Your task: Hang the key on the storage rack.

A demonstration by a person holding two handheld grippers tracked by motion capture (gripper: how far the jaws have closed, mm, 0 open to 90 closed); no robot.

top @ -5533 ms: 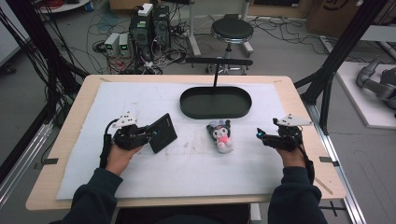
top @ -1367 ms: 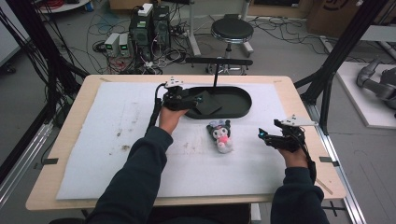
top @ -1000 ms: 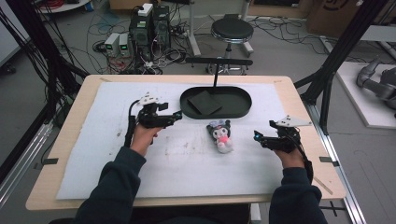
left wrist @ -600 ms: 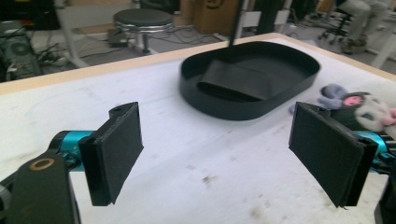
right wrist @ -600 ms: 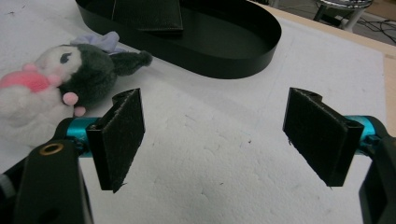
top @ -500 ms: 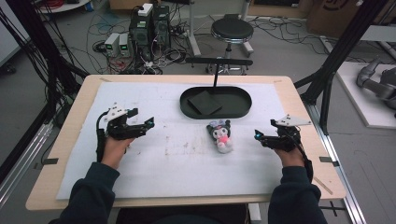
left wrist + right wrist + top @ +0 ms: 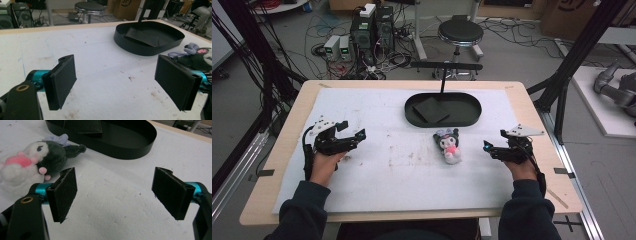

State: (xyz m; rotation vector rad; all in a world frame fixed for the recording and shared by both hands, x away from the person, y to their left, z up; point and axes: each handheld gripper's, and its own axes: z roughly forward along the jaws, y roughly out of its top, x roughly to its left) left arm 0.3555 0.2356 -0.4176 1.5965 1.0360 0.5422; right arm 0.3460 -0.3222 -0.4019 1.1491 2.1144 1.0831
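Now both tongs empty, jaws wide: left tongs (image 7: 352, 138) well left of black tray (image 7: 470, 119), right tongs (image 7: 493, 148) just right of plush toy (image 7: 448, 145). Black wallet (image 7: 431, 110) lies inside tray; plush sits on desk (image 7: 382, 100) just in front of tray.

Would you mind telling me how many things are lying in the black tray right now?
1: a flat black pad lies in the left half of the tray, tilted against its floor. The plush toy lies outside, on the white mat just in front. Nothing else seems hidden inside.
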